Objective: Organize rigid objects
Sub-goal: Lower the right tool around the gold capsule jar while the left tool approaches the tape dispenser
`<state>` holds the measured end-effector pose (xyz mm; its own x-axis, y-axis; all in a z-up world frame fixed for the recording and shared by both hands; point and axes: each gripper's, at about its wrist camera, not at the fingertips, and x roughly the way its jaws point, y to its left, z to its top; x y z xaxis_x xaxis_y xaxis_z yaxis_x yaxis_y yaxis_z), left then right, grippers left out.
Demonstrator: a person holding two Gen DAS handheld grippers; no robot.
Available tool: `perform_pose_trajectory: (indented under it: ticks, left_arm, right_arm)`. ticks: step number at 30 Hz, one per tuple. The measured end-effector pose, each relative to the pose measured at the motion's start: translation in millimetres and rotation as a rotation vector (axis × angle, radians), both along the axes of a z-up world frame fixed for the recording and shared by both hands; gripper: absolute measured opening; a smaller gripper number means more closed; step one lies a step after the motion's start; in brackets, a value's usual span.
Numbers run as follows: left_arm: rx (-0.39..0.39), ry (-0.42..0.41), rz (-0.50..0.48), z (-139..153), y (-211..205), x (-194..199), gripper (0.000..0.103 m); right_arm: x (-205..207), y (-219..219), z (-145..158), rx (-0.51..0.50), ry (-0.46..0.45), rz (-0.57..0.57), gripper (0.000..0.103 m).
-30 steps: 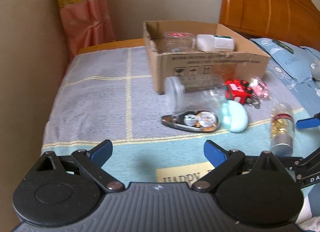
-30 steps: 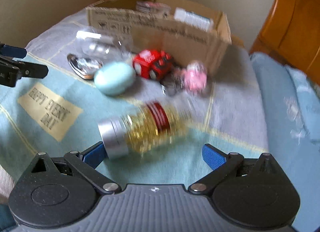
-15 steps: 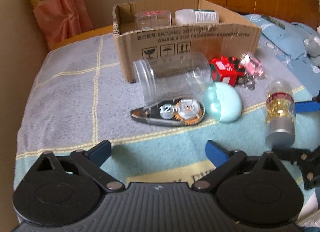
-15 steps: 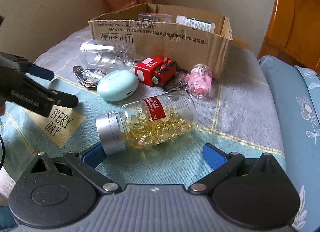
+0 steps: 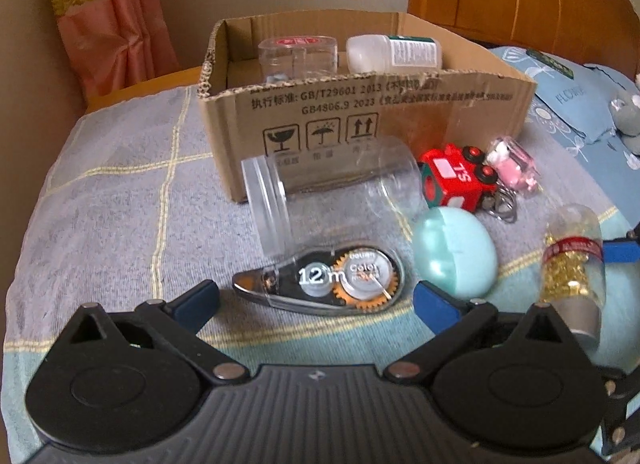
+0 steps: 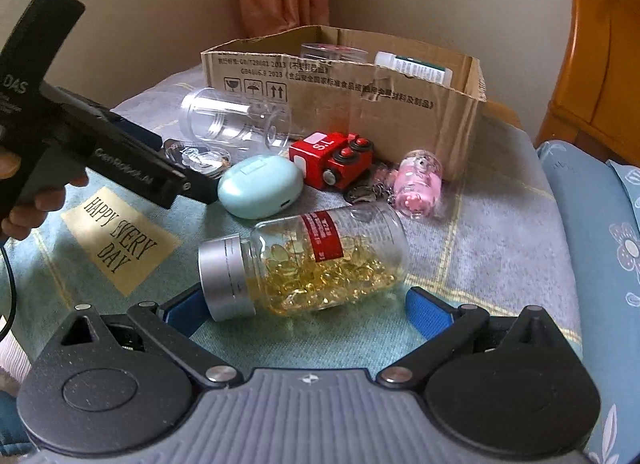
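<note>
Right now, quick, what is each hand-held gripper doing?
Left hand-held gripper: open, holding nothing.
Right hand-held gripper: open, holding nothing; the capsule bottle lies between its fingers.

I take the cardboard box (image 5: 372, 115) as my landmark. Inside it, at the back, stand a clear container (image 5: 298, 53) and, to its right, a bottle (image 5: 394, 52) lying down. Just before the box lies an empty jar (image 5: 332, 191) on its side, and to the right of the jar are a toy train (image 5: 458, 181) and a keychain charm (image 5: 514, 167). Nearer to me than the jar lie a correction tape (image 5: 324, 280) and, at its right, an earbud case (image 5: 454, 252). Furthest from the box lies the capsule bottle (image 6: 304, 260), before my right jaws.
</note>
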<state>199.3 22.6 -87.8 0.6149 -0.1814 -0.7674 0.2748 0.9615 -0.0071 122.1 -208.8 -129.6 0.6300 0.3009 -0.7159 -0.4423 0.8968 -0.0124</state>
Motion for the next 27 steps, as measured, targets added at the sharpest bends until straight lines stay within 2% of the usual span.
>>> perform_pose_trajectory:
  ticks: [10, 22, 27]
  left_arm:
    - [0.002, 0.000, 0.069, 0, 25, -4, 0.103]
    - [0.007, 0.030, 0.131, 3, 11, 1, 0.102]
    - [0.007, 0.028, 0.134, 3, 10, -3, 0.102]
  right_arm:
    - [4, 5, 0, -0.002, -0.002, 0.024, 0.103]
    - [18, 11, -1, -0.009, 0.005, 0.079, 0.103]
    - [27, 8, 1, -0.025, 0.026, 0.169, 0.103]
